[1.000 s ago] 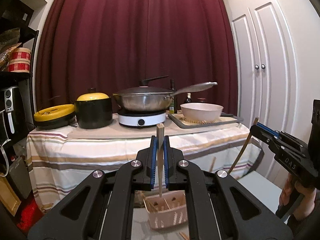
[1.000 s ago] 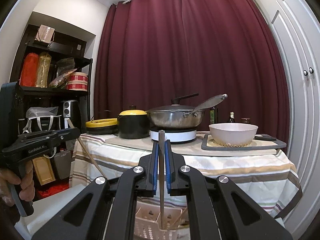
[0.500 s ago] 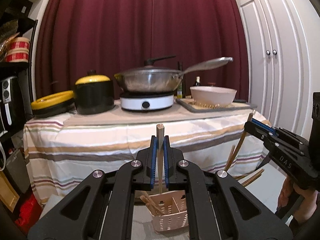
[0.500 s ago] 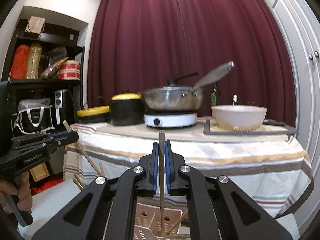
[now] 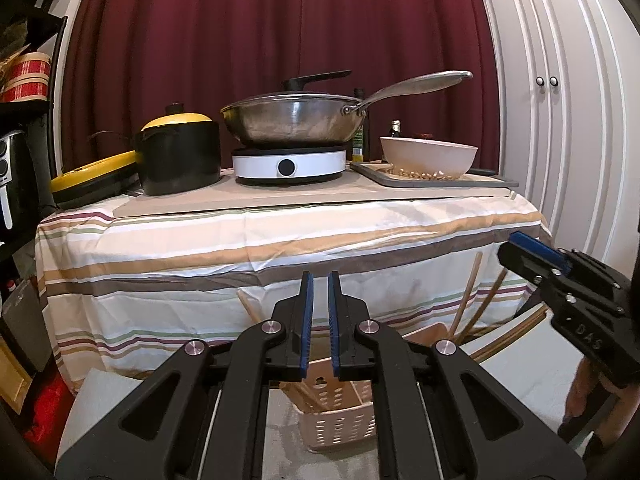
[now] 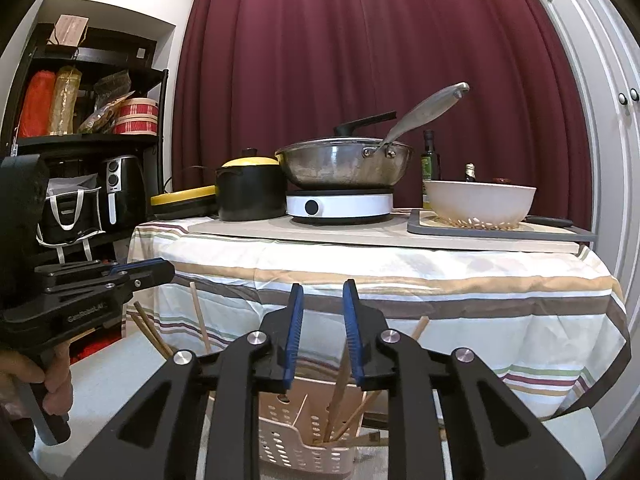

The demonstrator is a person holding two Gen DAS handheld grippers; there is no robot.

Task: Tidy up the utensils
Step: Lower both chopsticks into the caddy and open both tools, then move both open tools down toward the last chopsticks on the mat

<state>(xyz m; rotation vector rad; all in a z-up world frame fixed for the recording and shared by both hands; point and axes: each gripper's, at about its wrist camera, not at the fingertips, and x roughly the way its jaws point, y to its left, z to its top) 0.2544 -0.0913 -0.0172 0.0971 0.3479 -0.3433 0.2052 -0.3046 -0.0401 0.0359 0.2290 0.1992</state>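
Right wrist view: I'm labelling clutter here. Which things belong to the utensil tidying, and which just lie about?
Job: basket, chopsticks.
Lying about: wok, pot, hob, bowl, bottle, air fryer.

Left claw (image 5: 318,280) empty, slightly parted; right claw (image 6: 322,290) empty, jaws opening.
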